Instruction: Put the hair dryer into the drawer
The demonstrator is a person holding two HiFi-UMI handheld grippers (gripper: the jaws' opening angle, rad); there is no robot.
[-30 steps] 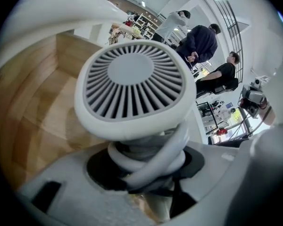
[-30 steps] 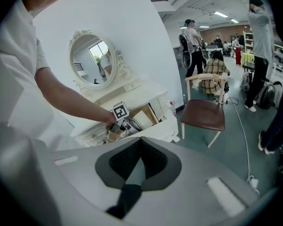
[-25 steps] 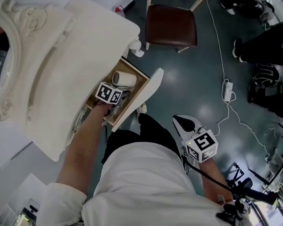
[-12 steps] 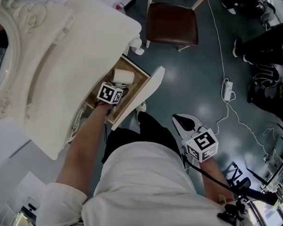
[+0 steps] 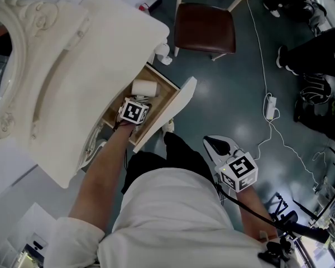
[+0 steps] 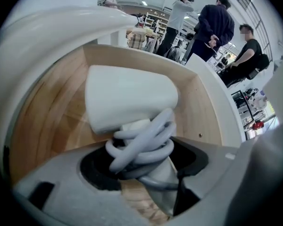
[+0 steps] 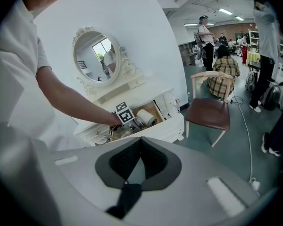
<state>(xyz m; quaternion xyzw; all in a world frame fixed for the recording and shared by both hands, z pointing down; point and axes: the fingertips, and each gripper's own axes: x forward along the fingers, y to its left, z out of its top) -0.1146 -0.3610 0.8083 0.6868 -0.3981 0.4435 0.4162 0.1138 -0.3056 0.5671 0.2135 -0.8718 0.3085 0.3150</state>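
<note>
The white hair dryer (image 5: 144, 87) lies in the open wooden drawer (image 5: 166, 96) of the dressing table. In the left gripper view its barrel (image 6: 129, 98) rests on the drawer floor, with the handle and the wound grey cord (image 6: 144, 145) reaching back between the jaws. My left gripper (image 5: 135, 109) points steeply down into the drawer. Its jaws (image 6: 144, 166) are opening, and dark pad shows on both sides of the handle. My right gripper (image 5: 219, 146) hangs low at my right side over the floor, away from the drawer; its jaws (image 7: 140, 142) meet with nothing between them.
The white dressing table top (image 5: 72, 77) and its oval mirror (image 5: 5, 66) lie to the left. The drawer's white front (image 5: 176, 108) juts toward my legs. A brown-seated chair (image 5: 204, 29) stands beyond it. A power strip with a cable (image 5: 269, 108) lies on the floor at right. People stand in the background.
My left gripper has edged further into the drawer and tipped more steeply down. The hair dryer stays in the drawer. The right gripper has kept still.
</note>
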